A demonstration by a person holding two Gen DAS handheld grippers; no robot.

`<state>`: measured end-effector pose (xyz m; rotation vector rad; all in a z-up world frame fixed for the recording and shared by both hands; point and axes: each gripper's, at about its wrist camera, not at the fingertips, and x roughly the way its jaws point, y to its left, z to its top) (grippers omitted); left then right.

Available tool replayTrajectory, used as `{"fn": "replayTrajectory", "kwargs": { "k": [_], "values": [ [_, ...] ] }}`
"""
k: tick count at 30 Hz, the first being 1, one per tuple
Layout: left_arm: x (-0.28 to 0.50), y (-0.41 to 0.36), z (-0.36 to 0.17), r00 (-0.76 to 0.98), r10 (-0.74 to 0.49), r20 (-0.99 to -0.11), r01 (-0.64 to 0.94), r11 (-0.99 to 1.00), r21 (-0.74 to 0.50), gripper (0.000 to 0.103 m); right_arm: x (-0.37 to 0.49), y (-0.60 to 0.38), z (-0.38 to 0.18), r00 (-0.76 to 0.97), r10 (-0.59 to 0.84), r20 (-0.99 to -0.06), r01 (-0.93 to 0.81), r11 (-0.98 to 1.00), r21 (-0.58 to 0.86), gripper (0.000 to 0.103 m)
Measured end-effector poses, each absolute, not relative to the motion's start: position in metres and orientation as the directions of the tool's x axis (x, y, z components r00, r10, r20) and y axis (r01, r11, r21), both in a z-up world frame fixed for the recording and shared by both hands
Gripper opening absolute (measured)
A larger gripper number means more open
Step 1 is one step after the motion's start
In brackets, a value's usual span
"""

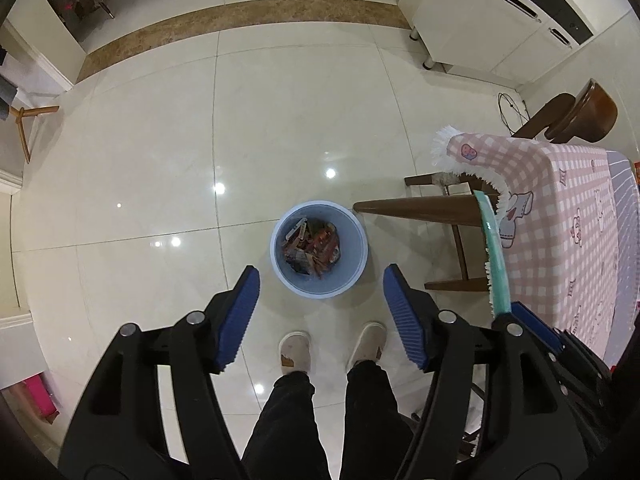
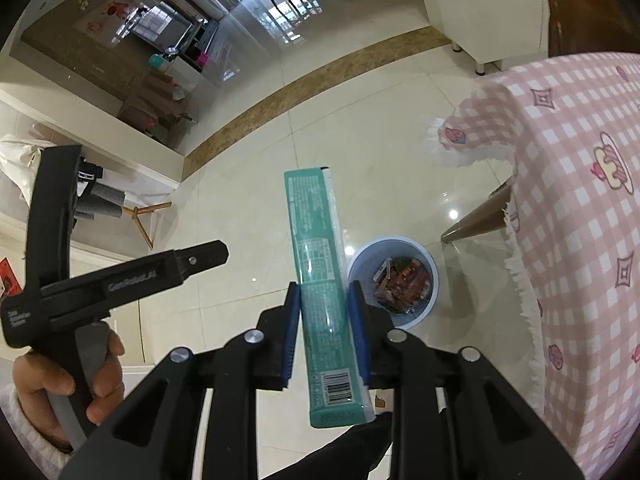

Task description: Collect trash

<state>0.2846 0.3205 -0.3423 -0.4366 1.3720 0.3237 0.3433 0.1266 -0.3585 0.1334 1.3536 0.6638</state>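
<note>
A pale blue bin stands on the tiled floor with several wrappers inside. It also shows in the right wrist view. My left gripper is open and empty, held high above the bin. My right gripper is shut on a long teal wrapper, held up and to the left of the bin. The teal wrapper also shows at the right of the left wrist view, beside the table edge.
A table with a pink checked cloth stands to the right, its wooden leg close to the bin. A wooden chair and a white cabinet are behind. The person's feet are just before the bin.
</note>
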Motion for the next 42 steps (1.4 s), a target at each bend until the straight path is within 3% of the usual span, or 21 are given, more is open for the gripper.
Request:
{"fn": "replayTrajectory", "kwargs": {
  "k": [11,14,16,23,35,42],
  "values": [
    [0.265,0.346,-0.324,0.199,-0.032,-0.98,-0.5,0.857,-0.129,0.07,0.338,0.164,-0.35,0.052,0.513,-0.857,-0.412,0.793,0.449,0.026],
    [0.26,0.35,-0.319,0.206,-0.028,-0.978,-0.499,0.857,-0.13,0.07,0.338,0.171,-0.348,0.058,0.514,-0.856,-0.42,0.79,0.446,0.03],
    [0.255,0.351,-0.315,0.212,-0.022,-0.977,-0.498,0.858,-0.128,0.071,0.338,0.175,-0.346,0.063,0.505,-0.861,-0.419,0.796,0.437,0.043],
    [0.247,0.343,-0.294,0.245,0.004,-0.969,-0.452,0.885,-0.111,0.073,0.329,0.168,-0.325,0.135,0.483,-0.865,-0.422,0.818,0.391,0.047],
    [0.226,0.271,-0.222,0.392,0.068,-0.918,-0.308,0.949,-0.061,0.077,0.29,0.09,-0.258,0.31,0.442,-0.841,-0.352,0.876,0.331,0.053],
    [0.19,0.202,-0.166,0.51,0.113,-0.853,-0.24,0.971,-0.014,0.082,0.244,0.025,-0.198,0.442,0.435,-0.785,-0.341,0.89,0.301,0.063]
  ]
}}
